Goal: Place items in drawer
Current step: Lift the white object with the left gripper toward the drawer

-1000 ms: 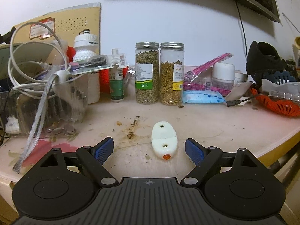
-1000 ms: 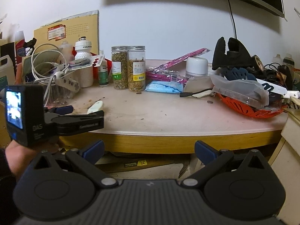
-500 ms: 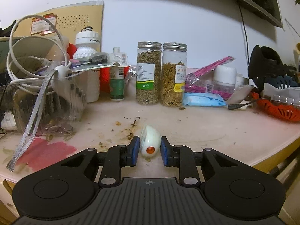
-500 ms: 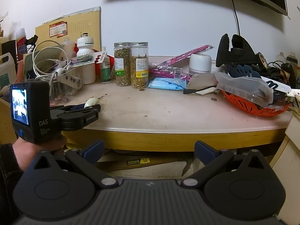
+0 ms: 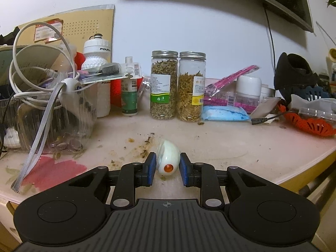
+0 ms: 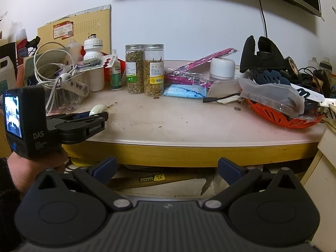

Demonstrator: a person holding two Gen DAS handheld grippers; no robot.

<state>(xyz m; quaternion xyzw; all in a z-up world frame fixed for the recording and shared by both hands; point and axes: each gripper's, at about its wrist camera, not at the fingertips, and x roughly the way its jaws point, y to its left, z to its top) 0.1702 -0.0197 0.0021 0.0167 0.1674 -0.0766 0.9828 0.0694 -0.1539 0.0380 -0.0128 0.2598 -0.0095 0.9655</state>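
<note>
My left gripper [image 5: 167, 169] is shut on a small white oval device with an orange button [image 5: 168, 160] and holds it tilted just above the pink tabletop [image 5: 231, 142]. In the right wrist view the left gripper [image 6: 92, 116] shows at the table's left front with the white device [image 6: 98, 109] between its blue pads. My right gripper [image 6: 167, 169] is open and empty, in front of and below the table's yellow front edge [image 6: 189, 153]. No drawer is in view.
Two herb jars [image 5: 177, 87], a green bottle [image 5: 130, 90], a white sports bottle [image 5: 97, 73] and a clear tub with cables [image 5: 48, 113] stand at the back. A blue packet [image 5: 224, 113], pink packets, a white jar and an orange basket [image 5: 308, 122] crowd the right.
My left gripper closed on the white device, turned it on its side and lifted it slightly. The right gripper moved a little closer to the table and stayed open.
</note>
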